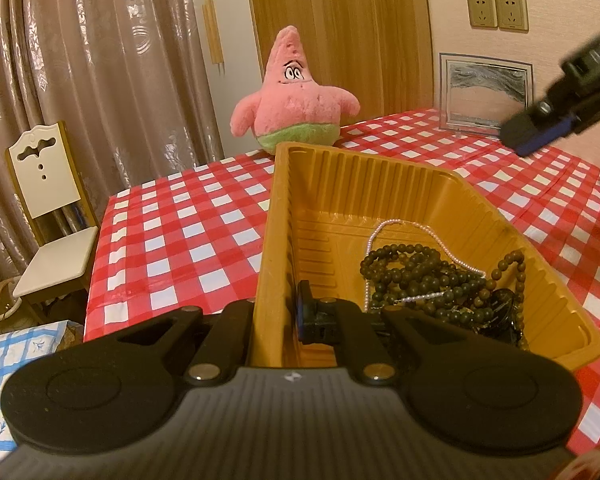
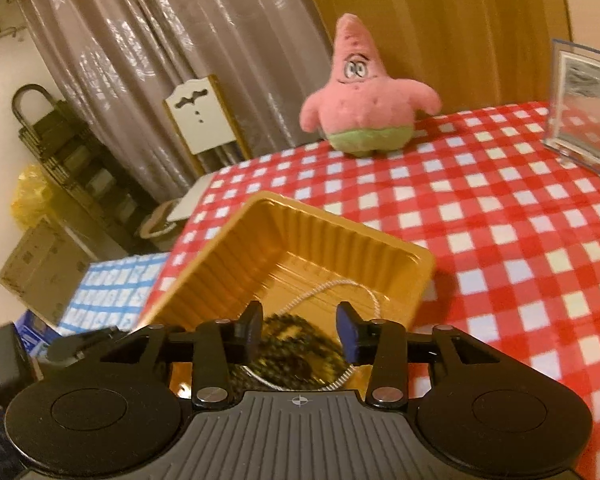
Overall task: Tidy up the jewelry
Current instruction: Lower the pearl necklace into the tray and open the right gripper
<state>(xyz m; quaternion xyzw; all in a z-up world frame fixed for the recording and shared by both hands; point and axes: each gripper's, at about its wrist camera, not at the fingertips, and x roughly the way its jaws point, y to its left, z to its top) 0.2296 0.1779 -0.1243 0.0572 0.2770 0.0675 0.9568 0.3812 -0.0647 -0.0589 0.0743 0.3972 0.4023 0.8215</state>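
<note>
Left gripper (image 1: pixel 274 316) fingers clench the tray (image 1: pixel 380 184) wall; right gripper (image 2: pixel 300 328) hovers released above beads (image 1: pixel 420 276). Jewelry appears gathered; next, steady the tray on the desk (image 1: pixel 180 220).

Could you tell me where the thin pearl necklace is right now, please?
The pearl necklace lies inside the gold tray on the checked tablecloth, draped over the dark bead strands at the tray's right side in the left wrist view.
</note>
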